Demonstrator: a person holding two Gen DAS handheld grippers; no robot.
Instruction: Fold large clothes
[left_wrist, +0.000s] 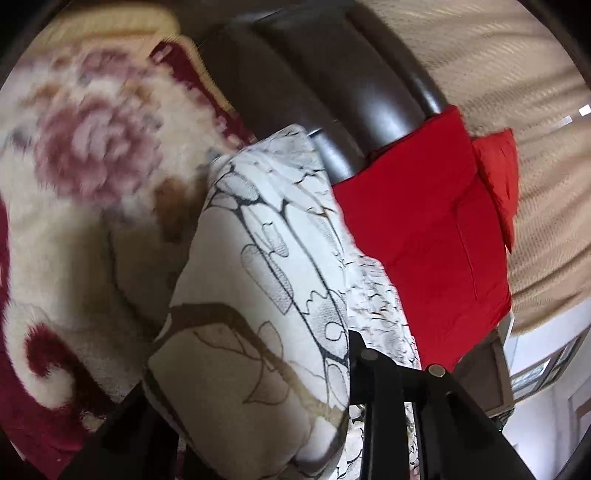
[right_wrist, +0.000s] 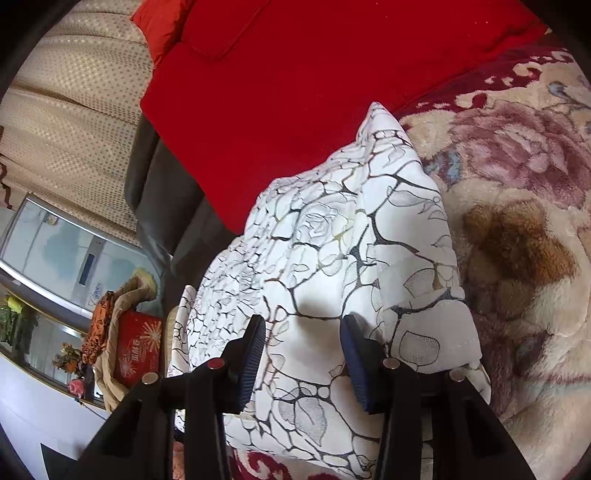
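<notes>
R gripper (right_wrist: 303, 363) jaws apart — white patterned garment (right_wrist: 332, 236) bunched btwn them; L gripper (left_wrist: 258, 424) jaws' state unclear.

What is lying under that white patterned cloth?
The white patterned cloth lies on a fluffy flowered blanket, and its far edge overlaps a red cloth. Whatever is directly beneath its middle is covered.

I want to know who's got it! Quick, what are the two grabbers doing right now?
Left gripper: shut on the white patterned cloth.
Right gripper: open, its pads either side of the same cloth, not pinching it.
</notes>
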